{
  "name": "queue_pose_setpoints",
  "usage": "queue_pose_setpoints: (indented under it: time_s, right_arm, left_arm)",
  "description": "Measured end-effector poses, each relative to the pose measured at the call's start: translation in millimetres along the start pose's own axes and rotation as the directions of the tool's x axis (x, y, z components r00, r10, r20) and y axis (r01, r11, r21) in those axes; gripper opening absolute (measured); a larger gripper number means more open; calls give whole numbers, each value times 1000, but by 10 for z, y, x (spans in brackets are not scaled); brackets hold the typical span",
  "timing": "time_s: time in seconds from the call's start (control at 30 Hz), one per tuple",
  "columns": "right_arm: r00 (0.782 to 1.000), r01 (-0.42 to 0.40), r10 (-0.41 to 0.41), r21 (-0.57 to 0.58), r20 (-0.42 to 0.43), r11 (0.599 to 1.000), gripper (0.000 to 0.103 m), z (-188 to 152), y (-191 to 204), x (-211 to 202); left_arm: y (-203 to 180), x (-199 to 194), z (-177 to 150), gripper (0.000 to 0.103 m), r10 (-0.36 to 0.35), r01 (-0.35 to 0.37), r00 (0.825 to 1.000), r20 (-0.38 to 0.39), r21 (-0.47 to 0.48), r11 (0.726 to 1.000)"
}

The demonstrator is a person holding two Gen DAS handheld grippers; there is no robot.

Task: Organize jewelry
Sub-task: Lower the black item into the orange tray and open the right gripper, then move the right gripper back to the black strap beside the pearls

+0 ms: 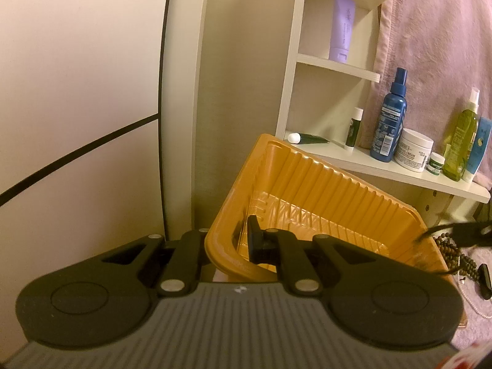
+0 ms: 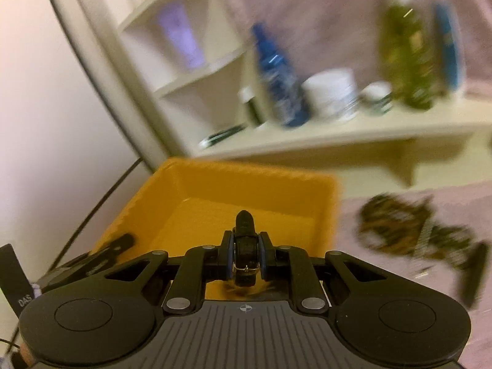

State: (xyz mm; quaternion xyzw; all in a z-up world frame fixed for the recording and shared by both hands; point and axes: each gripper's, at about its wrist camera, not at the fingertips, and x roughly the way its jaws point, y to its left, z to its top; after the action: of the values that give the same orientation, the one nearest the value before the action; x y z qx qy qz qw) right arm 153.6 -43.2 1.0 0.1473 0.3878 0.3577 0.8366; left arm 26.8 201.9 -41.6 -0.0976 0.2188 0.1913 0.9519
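An orange plastic tray [image 1: 323, 196] is tilted up; my left gripper [image 1: 230, 240] is shut on its near-left rim, one finger [image 1: 255, 240] inside the wall. In the right wrist view the tray [image 2: 246, 190] lies below and ahead. My right gripper [image 2: 245, 255] is shut on a black leather strap with a metal buckle [image 2: 245, 246], held over the tray's near edge. A pile of brown bead strands [image 2: 399, 224] lies on the pink cloth right of the tray; it also shows in the left wrist view [image 1: 455, 255]. The right gripper's tip [image 1: 461, 233] enters at the left view's right edge.
A white shelf unit [image 1: 369, 166] behind the tray holds a blue spray bottle [image 1: 389, 120], a white cream jar [image 1: 413, 150], a green bottle [image 1: 461, 141] and a purple tube [image 1: 341, 27]. A pearl strand [image 1: 473, 304] lies on the pink cloth. A white wall is at left.
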Motion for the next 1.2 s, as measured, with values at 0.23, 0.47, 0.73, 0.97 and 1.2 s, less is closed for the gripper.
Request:
queue_pose_setpoints:
  time_s: [0.23,0.47,0.73,0.97,1.2]
  right_arm:
    - [995,-76,77,31,-64,997,16,-221,113,476]
    - [991,-87,81,-50,-108,995,18,-309,148,591]
    - [993,-7,-7,-120,-121,993,55,-303,138,549]
    - [995,27,-41,-155,-89,988,61,-288,49,277]
    - [996,57,-64,-111,-61,992,61,-267,-153,-32]
  left_arm:
    - [8,20,-8,10,-3,3,1000,-6,-8,1000]
    - [24,51,-27,10,2,-2,1000,-16,-24,1000]
    - [16,57,-34,10,4,-4,1000,-18,-23,1000]
    - [13,54,-32,10,6,-6,1000,-17,-20,1000]
    - [12,51,-39,10,11,-12,1000,-20,-24,1000]
